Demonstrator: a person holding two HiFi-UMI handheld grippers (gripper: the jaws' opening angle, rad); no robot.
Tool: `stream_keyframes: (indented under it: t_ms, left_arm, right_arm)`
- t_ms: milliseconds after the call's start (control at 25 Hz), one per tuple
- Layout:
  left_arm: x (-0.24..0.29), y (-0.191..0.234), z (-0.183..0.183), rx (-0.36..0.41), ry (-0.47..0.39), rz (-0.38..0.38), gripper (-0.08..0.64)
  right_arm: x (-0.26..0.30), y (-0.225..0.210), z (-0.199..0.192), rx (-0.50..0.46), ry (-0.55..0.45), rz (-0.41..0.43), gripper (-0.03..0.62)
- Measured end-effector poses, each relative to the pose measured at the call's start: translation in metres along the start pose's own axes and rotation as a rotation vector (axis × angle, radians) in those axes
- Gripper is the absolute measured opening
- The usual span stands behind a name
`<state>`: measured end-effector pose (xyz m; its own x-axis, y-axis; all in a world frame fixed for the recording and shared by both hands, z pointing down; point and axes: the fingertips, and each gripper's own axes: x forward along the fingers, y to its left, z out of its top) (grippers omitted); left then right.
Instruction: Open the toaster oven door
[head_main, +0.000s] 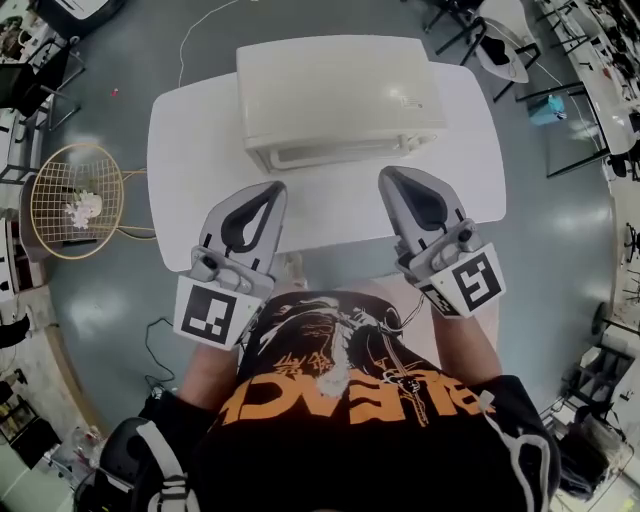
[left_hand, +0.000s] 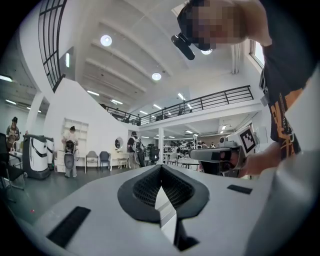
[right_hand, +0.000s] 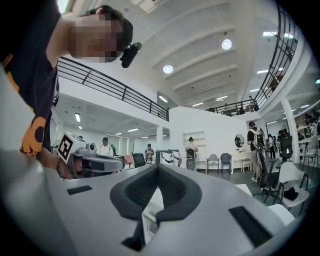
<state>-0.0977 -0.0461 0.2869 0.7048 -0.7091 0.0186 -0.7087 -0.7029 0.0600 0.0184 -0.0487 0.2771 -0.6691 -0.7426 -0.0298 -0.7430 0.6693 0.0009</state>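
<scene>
Jaws closed and empty on left hand-held gripper (head_main: 271, 189) and right hand-held gripper (head_main: 387, 174), side by side above bench (head_main: 190, 150), toaster oven (head_main: 340, 95) just ahead, door shut

Cream-white, boxy toaster oven (head_main: 340, 95), seen from above in the upper centre of the frame, upright on a white table (head_main: 200, 150). Its door (head_main: 335, 153) faces the lower edge, closed.

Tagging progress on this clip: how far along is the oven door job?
Done: nothing yet. The door of the toaster oven looks closed.
In hand: nothing. The left gripper and right gripper hover over the near edge of the table, jaws together and empty, short of the oven.
Left: reach the door, grip it, pull it open.
</scene>
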Motion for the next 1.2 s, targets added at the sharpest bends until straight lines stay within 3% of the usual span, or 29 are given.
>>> stream_keyframes:
  t_ms: [280,640,1000,1200]
  left_arm:
    - [0.022,0.004,-0.016,-0.015,0.009,-0.035,0.021]
    - [0.043,-0.023,-0.024,0.021,0.025,0.076,0.021]
    - [0.062,-0.041,-0.038,0.049,0.038,0.087,0.056]
    - [0.065,-0.033,-0.043,0.05,0.043,0.101,0.067]
  right_arm:
    - [0.008,-0.018,-0.016,0.008,0.029,-0.039,0.014]
    - [-0.011,-0.043,-0.031,0.008,0.074,0.081,0.015]
    - [-0.012,-0.061,-0.057,0.006,0.12,0.144,0.031]
    - [0.003,-0.065,-0.091,-0.025,0.232,0.158,0.035]
